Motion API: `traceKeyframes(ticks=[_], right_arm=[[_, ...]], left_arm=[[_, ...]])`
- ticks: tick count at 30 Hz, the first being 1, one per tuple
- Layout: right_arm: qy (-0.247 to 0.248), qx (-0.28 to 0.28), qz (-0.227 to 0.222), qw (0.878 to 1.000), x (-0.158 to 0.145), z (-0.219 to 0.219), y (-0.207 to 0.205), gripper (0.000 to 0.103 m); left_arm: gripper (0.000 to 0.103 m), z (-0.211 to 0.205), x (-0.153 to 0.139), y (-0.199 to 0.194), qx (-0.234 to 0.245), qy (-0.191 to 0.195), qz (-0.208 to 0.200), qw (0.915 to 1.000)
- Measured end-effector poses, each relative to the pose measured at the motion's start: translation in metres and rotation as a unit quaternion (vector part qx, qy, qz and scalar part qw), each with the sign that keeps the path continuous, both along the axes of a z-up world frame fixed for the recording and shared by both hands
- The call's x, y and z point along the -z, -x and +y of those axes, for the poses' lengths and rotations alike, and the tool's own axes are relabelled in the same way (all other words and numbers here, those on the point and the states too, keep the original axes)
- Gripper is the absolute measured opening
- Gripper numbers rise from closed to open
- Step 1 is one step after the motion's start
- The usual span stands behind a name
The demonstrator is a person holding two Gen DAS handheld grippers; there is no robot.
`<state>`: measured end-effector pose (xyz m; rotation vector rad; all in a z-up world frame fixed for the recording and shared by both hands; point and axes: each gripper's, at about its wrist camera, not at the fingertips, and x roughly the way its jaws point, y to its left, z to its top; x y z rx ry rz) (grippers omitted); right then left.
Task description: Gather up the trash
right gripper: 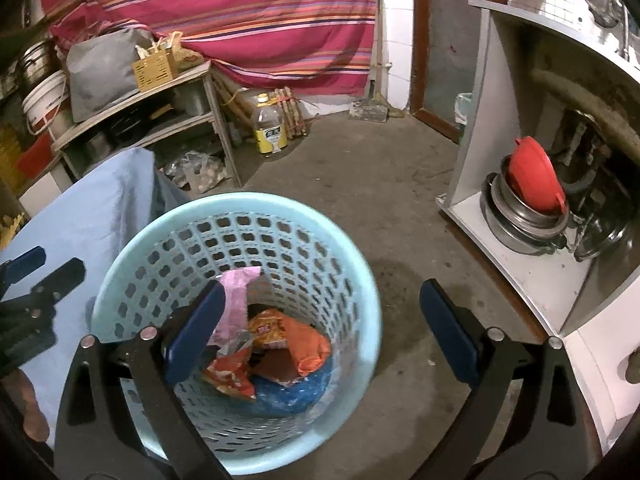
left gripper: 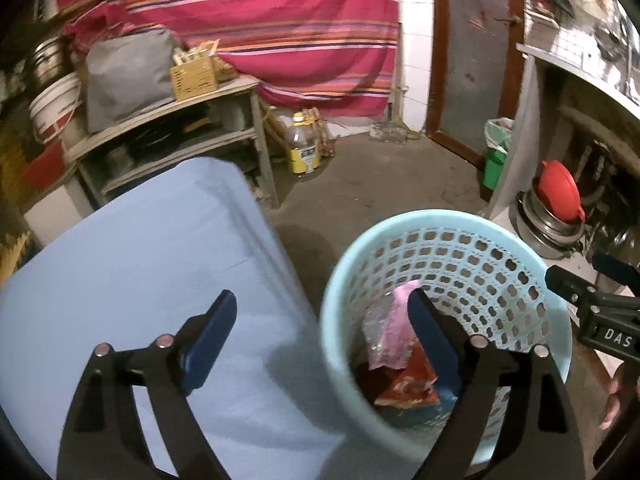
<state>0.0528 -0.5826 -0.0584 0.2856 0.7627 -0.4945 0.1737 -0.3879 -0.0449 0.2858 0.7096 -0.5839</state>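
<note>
A light blue perforated waste basket (left gripper: pixel 492 224) (right gripper: pixel 132 224) stands on the floor beside a table draped in blue cloth (left gripper: pixel 152 248) (right gripper: pixel 96 216). Inside lie a pink wrapper (left gripper: pixel 394 328) (right gripper: pixel 236 304), red and orange snack packets (left gripper: pixel 408 384) (right gripper: pixel 296 340) and a blue bag (right gripper: pixel 296 392). My left gripper (left gripper: pixel 322 304) is open and empty, straddling the basket's left rim. My right gripper (right gripper: pixel 322 296) is open and empty above the basket's right rim; it also shows at the right edge of the left wrist view (left gripper: pixel 592 304).
A wooden shelf unit (left gripper: pixel 168 120) (right gripper: pixel 160 92) holds a grey bag and a yellow box. An oil bottle (left gripper: pixel 304 148) (right gripper: pixel 270 128) stands on the concrete floor. A white cabinet (right gripper: pixel 520 240) with steel pots and a red lid (right gripper: pixel 534 176) is at right. A green bin (left gripper: pixel 496 152) stands by the door.
</note>
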Motion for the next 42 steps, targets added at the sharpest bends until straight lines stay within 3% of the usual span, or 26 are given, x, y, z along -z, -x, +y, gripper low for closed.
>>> traceKeyframes(ticks=[5, 11, 15, 23, 36, 42], right_arm=[[-0.016, -0.027, -0.003, 1.0, 0.002, 0.027, -0.004, 0.099], [-0.021, -0.054, -0.008, 0.998, -0.004, 0.075, -0.005, 0.099], [-0.038, -0.079, -0.04, 0.995, -0.012, 0.116, 0.009, 0.099], [-0.004, -0.124, -0.101, 0.987, -0.031, 0.203, 0.046, 0.099], [0.086, -0.177, -0.159, 0.967, -0.033, 0.286, 0.083, 0.099], [0.084, -0.173, -0.164, 0.968, -0.031, 0.294, 0.087, 0.099]], left_arm=[[0.091, 0.044, -0.009, 0.005, -0.033, 0.003, -0.001, 0.9995], [0.096, 0.122, -0.026, 0.029, -0.084, 0.012, -0.043, 0.9955], [0.098, 0.171, -0.034, 0.053, -0.103, 0.027, -0.059, 0.9925], [0.099, 0.25, -0.035, 0.106, -0.141, 0.051, -0.077, 0.9858], [0.099, 0.338, -0.009, 0.144, -0.218, 0.079, -0.09, 0.9686], [0.099, 0.349, -0.006, 0.155, -0.243, 0.086, -0.113, 0.9595]])
